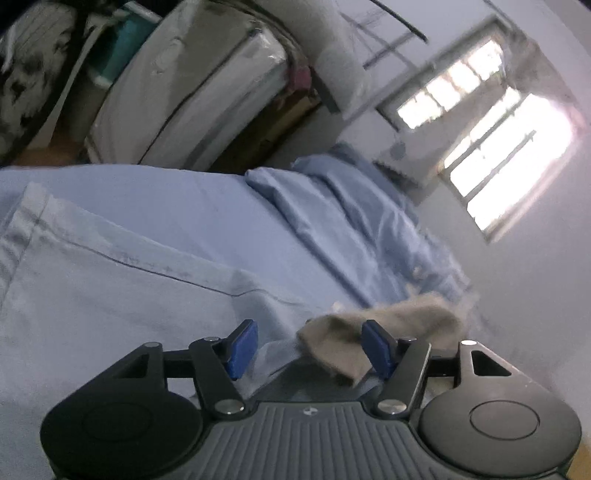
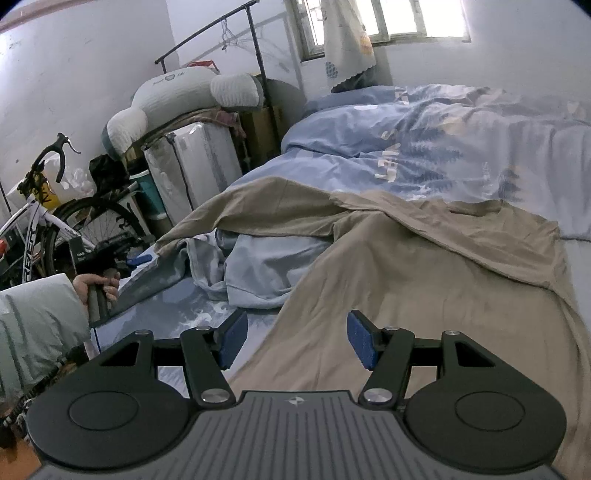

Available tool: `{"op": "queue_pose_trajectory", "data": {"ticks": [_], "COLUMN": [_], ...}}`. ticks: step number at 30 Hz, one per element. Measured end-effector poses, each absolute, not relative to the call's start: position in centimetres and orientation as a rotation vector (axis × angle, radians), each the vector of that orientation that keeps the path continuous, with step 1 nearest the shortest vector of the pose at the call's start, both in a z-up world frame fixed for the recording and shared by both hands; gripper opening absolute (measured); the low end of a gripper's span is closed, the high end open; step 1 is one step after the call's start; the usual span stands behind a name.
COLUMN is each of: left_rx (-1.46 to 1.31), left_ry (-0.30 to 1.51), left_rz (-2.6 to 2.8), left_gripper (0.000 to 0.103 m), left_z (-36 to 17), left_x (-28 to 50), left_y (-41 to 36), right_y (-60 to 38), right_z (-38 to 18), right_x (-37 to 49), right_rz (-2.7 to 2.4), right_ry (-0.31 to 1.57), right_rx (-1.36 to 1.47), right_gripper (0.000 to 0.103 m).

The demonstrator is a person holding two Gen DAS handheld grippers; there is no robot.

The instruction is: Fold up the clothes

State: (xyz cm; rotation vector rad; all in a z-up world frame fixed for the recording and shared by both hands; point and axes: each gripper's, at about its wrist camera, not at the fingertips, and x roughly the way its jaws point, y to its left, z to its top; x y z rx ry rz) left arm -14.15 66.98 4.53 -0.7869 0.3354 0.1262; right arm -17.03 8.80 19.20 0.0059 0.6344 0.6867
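Tan shirt (image 2: 424, 266) half-folded on the bed (image 2: 480, 140). Both grippers, left (image 1: 309, 349) lower centre, right (image 2: 293, 339), released; next, likely regrasp an edge to fold again.

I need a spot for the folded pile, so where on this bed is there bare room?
Free: the flat sheet between the crumpled light blue garment and the near bed edge, left of the tan shirt. Crowded: the shirt covers the middle, and the bunched duvet fills the far end under the window.
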Motion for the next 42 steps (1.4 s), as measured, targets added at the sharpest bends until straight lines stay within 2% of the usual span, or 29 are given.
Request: {"op": "queue_pose_trajectory", "data": {"ticks": [2, 4, 6, 10, 14, 17, 21, 25, 26, 28, 29, 31, 33, 37, 42], "left_rx": [-0.726, -0.672, -0.602, -0.484, -0.078, 0.171, 0.109, -0.095, -0.147, -0.261, -0.335, -0.519, -0.68, -0.896, -1.032], "left_ry": [0.352, 0.377, 0.373, 0.249, 0.113, 0.127, 0.308, 0.412, 0.412, 0.382, 0.353, 0.299, 0.268, 0.267, 0.235], "left_rz": [0.135, 0.151, 0.168, 0.254, 0.301, 0.26, 0.157, 0.151, 0.142, 0.131, 0.13, 0.1, 0.074, 0.061, 0.068], "left_gripper": [0.049, 0.021, 0.007, 0.005, 0.005, 0.005, 0.006, 0.01, 0.014, 0.033, 0.037, 0.053, 0.061, 0.062, 0.062], "left_z": [4.7, 5.0, 5.7, 9.0, 12.5, 10.6, 5.6, 3.3, 3.1, 3.3, 3.7, 4.1, 4.0, 2.8, 0.7], "left_x": [-13.5, -12.6, -11.9, -11.8, -14.0, -16.1, -17.0, -17.3, -17.6, -18.5, -19.0, -19.5, -19.3, -17.1, -14.6], "left_y": [66.5, 66.2, 65.8, 65.0, 59.5, 54.7, 52.6, 53.6, 54.1, 55.6, 56.6, 58.9, 60.8, 63.0, 64.4], "right_y": [8.7, 8.6, 8.6, 8.7, 9.0, 9.5, 10.5, 11.7, 12.0, 12.2, 12.3, 12.5, 12.8, 14.0, 14.7], "right_z": [19.2, 19.2, 19.1, 19.1, 19.0, 18.9, 18.6, 18.3, 18.3, 18.3, 18.4, 18.3, 18.1, 17.5, 17.6], "right_x": [-16.9, -16.8, -16.7, -16.7, -16.7, -16.6, -16.3, -16.7, -16.8, -16.8, -16.8, -16.6, -16.6, -17.1, -17.6], "right_rz": [0.684, 0.679, 0.674, 0.673, 0.69, 0.701, 0.722, 0.752, 0.758, 0.757, 0.756, 0.75, 0.75, 0.775, 0.8], "right_ry": [0.636, 0.64, 0.644, 0.642, 0.644, 0.643, 0.646, 0.656, 0.657, 0.655, 0.655, 0.658, 0.662, 0.675, 0.674], "right_rx": [0.013, 0.023, 0.032, 0.033, 0.031, 0.016, 0.007, -0.013, -0.027, -0.049, -0.053, -0.052, -0.05, -0.059, -0.075], "right_gripper": [0.062, 0.062, 0.062, 0.062, 0.062, 0.062, 0.062, 0.062, 0.062, 0.062, 0.062, 0.062, 0.062, 0.062, 0.062]}}
